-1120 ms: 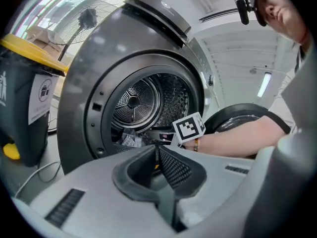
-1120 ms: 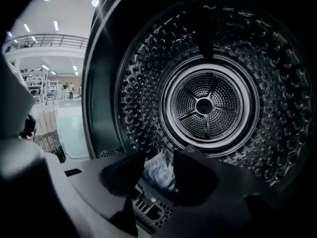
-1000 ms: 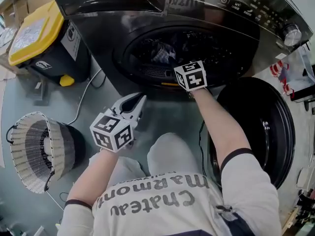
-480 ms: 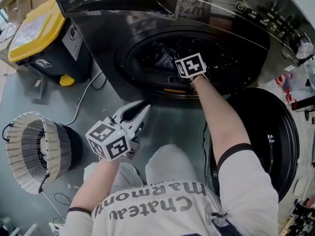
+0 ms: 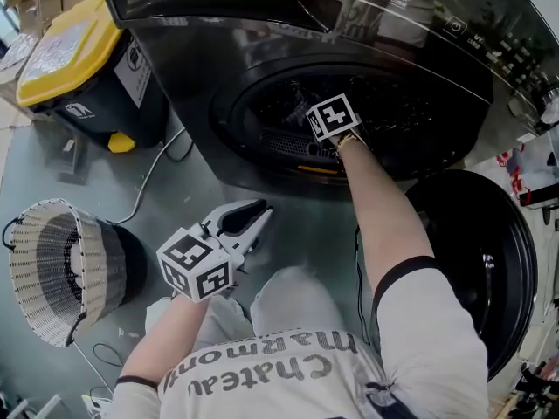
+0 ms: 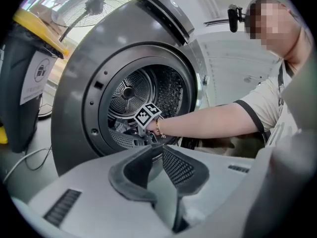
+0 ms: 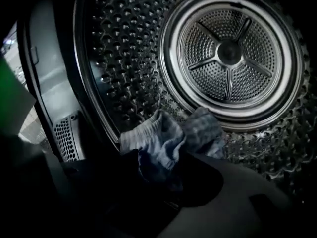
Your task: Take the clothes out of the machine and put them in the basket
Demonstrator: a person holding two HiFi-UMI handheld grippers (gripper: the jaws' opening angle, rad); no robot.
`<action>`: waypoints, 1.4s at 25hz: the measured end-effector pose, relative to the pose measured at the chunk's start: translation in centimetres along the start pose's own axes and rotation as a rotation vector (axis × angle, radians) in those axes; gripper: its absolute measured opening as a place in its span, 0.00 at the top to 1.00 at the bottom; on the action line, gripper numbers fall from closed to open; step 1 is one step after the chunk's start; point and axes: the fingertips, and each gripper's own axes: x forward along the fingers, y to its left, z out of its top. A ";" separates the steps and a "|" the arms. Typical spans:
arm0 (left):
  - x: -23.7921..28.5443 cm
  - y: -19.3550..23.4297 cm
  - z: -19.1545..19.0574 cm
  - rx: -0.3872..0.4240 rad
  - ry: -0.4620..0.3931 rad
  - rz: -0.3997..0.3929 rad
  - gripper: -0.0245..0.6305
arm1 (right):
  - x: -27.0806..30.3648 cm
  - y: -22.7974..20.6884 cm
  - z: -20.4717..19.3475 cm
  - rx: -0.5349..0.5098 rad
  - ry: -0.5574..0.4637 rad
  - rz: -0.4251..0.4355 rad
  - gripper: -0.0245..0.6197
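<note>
The blue-grey clothes (image 7: 163,140) lie low in the drum (image 7: 228,48). They are right in front of the right gripper (image 7: 168,170), partly between its jaws, which have just been opening wide. The left gripper (image 6: 156,155) hangs outside the drum, farther away, spread and empty.

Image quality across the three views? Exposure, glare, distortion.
Head view: evenly lit, bright reflections streak the machine's glossy top panel. Left gripper view: strong fisheye bows the door ring, corners vignette black. Right gripper view: underexposed, foreground near black; only drum and clothes read.
</note>
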 end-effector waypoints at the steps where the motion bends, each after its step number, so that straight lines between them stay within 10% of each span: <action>1: -0.1 -0.1 0.0 0.006 0.001 -0.002 0.87 | 0.2 0.0 -0.3 0.006 0.029 0.009 0.54; 10: -0.7 0.5 -0.9 -0.016 0.001 -0.002 0.87 | 0.9 0.3 -0.9 -0.094 0.092 -0.015 0.79; 19: -0.7 0.7 -0.8 -0.019 -0.008 -0.015 0.87 | -1.1 1.1 0.1 -0.165 -0.062 -0.018 0.86; 35: 1.1 0.5 2.1 -0.013 -0.124 -0.046 0.87 | -10.7 4.7 -1.3 0.240 -0.415 0.047 0.87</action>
